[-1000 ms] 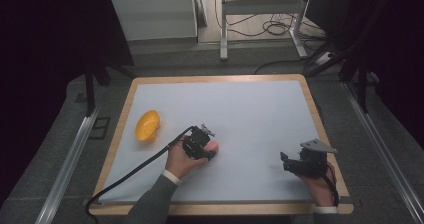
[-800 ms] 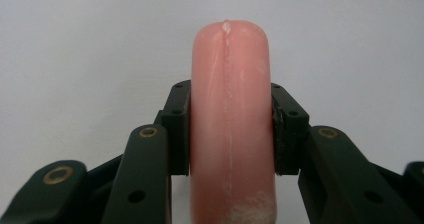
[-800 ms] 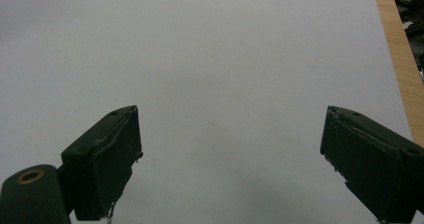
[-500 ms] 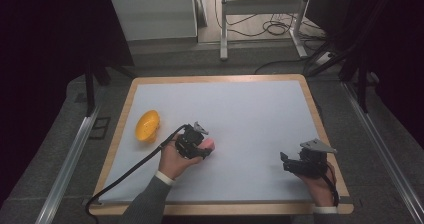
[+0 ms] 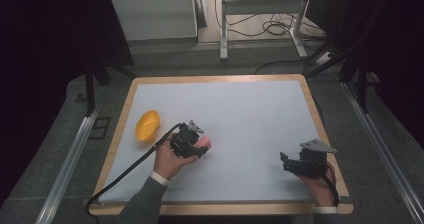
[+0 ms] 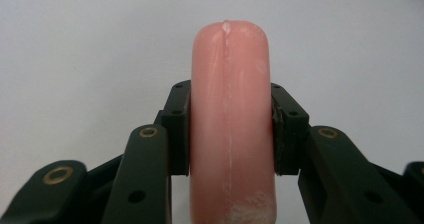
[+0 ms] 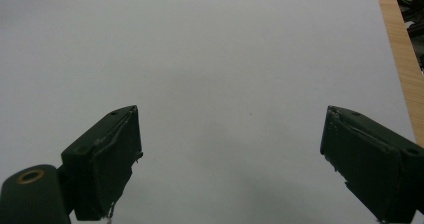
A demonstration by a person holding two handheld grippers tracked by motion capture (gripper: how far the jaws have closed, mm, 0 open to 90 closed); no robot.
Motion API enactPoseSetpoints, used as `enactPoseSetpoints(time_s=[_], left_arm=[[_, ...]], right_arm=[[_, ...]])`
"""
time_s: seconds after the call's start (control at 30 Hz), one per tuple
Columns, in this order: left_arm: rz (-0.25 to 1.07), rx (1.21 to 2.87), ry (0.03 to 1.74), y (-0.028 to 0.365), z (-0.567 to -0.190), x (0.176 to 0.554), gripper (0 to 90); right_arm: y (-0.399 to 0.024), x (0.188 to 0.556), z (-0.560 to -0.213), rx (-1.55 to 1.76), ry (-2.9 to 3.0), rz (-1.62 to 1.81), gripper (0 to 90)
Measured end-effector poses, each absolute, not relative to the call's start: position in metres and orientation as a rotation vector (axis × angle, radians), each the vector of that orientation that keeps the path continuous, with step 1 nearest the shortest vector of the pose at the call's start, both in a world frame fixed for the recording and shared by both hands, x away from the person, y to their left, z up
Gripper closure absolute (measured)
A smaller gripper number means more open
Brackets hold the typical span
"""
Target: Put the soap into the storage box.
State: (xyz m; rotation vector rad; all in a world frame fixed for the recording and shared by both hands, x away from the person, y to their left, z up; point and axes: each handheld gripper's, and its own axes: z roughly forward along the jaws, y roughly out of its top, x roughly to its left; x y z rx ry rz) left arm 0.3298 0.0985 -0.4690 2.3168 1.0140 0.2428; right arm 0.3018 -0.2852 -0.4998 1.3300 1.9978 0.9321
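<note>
Sausage (image 6: 231,124): pink, smooth, pale seam along its length; clamped between L jaws, rounded tip sticking out past them, whitish scuff near bottom end.
L gripper (image 5: 192,140): closed on the sausage, both pads pressed on its sides; held in left hand (image 5: 170,160) over the white mat, left-centre, cable trailing toward table's near edge.
R gripper (image 7: 230,154): jaws spread wide, nothing between; sits near mat's right side, well apart from L.
Bowl (image 5: 147,126): yellow-orange, on mat's left edge, near L gripper, not touching.
Table (image 5: 320,115): wood rim, white mat on top.
</note>
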Motion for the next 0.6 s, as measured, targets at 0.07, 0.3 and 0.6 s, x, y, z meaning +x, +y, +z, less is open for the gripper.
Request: enactPoseSetpoints(time_s=[0.07, 0.3, 0.6], left_arm=[[0.245, 2.309, 1.018, 0.1, -0.469, 0.33, 60.1], [0.246, 2.288, 1.034, 0.107, -0.468, 0.331, 60.1], [0.251, 2.266, 1.062, 0.121, -0.466, 0.332, 60.1]], right_arm=[[-0.285, 0.302, -0.5, 1.331, 1.998, 0.932, 9.3], [-0.285, 0.302, -0.501, 1.33, 2.005, 0.926, 9.2], [-0.284, 0.303, -0.502, 1.329, 2.011, 0.921, 9.3]])
